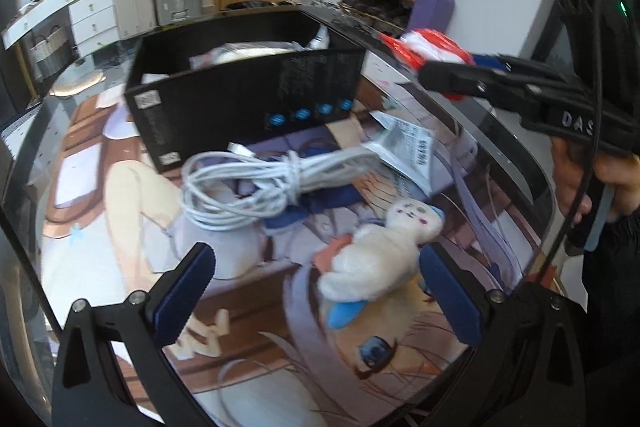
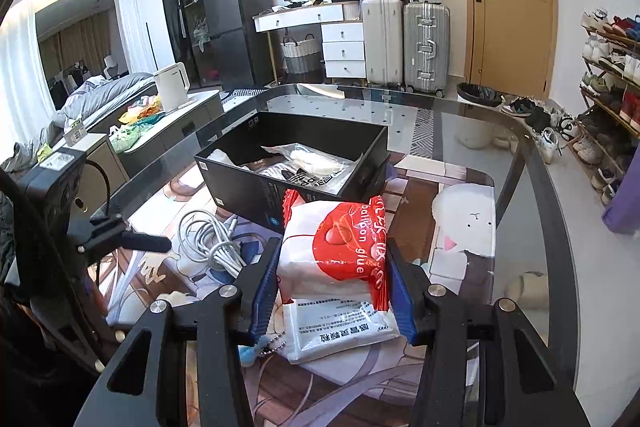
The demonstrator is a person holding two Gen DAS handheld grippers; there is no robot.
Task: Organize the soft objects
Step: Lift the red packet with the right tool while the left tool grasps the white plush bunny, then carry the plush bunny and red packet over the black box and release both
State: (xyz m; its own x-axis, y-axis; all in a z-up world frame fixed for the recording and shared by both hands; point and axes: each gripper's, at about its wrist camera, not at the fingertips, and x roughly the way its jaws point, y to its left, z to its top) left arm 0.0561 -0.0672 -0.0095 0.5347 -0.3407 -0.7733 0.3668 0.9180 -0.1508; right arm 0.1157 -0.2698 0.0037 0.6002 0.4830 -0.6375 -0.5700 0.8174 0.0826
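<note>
My right gripper (image 2: 332, 263) is shut on a red-and-white soft packet (image 2: 334, 247) marked "balloon glue", held in the air in front of the black box (image 2: 240, 187); the same packet (image 1: 434, 47) shows at the upper right of the left wrist view. My left gripper (image 1: 316, 283) hangs open above the printed mat, its blue pads on either side of a small cream plush toy (image 1: 372, 255) without touching it. The plush lies on its side with a blue foot toward me. The black box (image 1: 248, 107) holds several plastic-wrapped items.
A coiled white cable (image 1: 244, 183) lies between the box and the plush. A white sachet (image 2: 340, 331) rests on the mat under the held packet, also seen as the white sachet (image 1: 412, 147) beside the cable. The glass table rim (image 2: 532, 187) curves at right; suitcases and a shoe rack stand beyond.
</note>
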